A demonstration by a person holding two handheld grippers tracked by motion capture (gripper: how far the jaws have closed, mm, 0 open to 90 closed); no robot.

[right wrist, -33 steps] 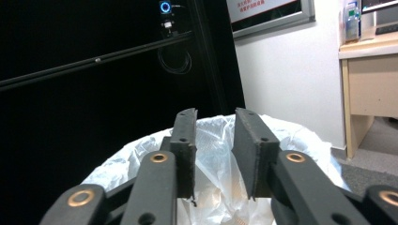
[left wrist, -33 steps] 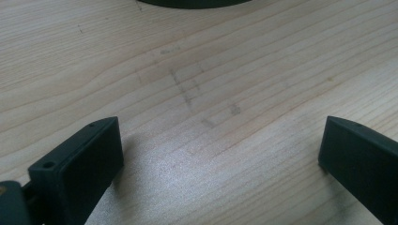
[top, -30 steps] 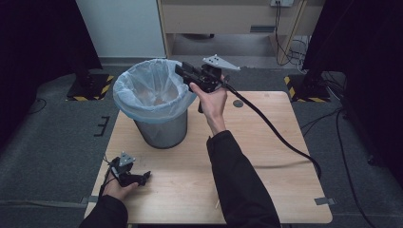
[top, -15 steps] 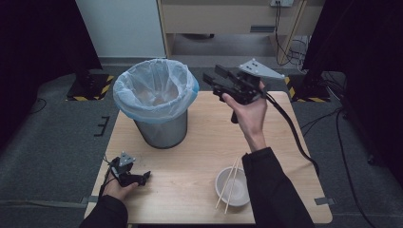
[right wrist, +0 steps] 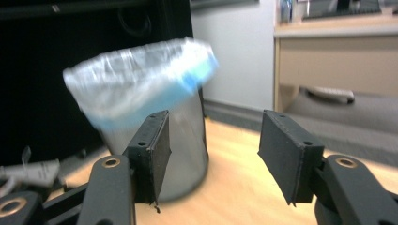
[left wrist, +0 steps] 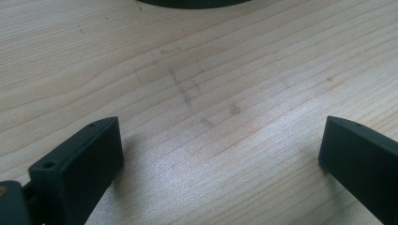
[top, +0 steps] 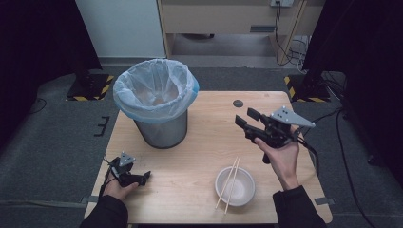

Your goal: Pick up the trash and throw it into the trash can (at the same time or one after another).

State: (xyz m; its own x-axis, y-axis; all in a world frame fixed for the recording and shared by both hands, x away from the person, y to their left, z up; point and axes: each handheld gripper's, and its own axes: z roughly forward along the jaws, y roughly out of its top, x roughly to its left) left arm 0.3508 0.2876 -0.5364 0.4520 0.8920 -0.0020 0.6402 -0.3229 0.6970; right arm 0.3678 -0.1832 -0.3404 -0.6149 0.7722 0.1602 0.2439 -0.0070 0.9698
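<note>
High view puts your right gripper (top: 243, 122) above the right side of the desk (top: 204, 142), its jaws pointing across toward the bin (top: 157, 102). They have just been opening and now stand spread with nothing between them; the right gripper view confirms it, with only the blurred bin and bare wood in the gap.

The things nearest that hand are the white bowl (top: 235, 186) and the pair of chopsticks (top: 228, 183) lying across it, near the desk's front edge, below and a little left of your hand. The likely step is to come down for them.

To do that well, slow the hand first. Turn the gripper so the jaws point down and close across the sticks, not along them. Pinch both sticks together where they overhang the rim, so the jaws need not press on the bowl itself. Lift straight up, as a light bowl may tip or slide if the sticks drag on it.

Your left gripper (top: 138, 178) rests at the desk's front left corner, jaws spread wide over bare wood. You could use it to steady the bowl.
</note>
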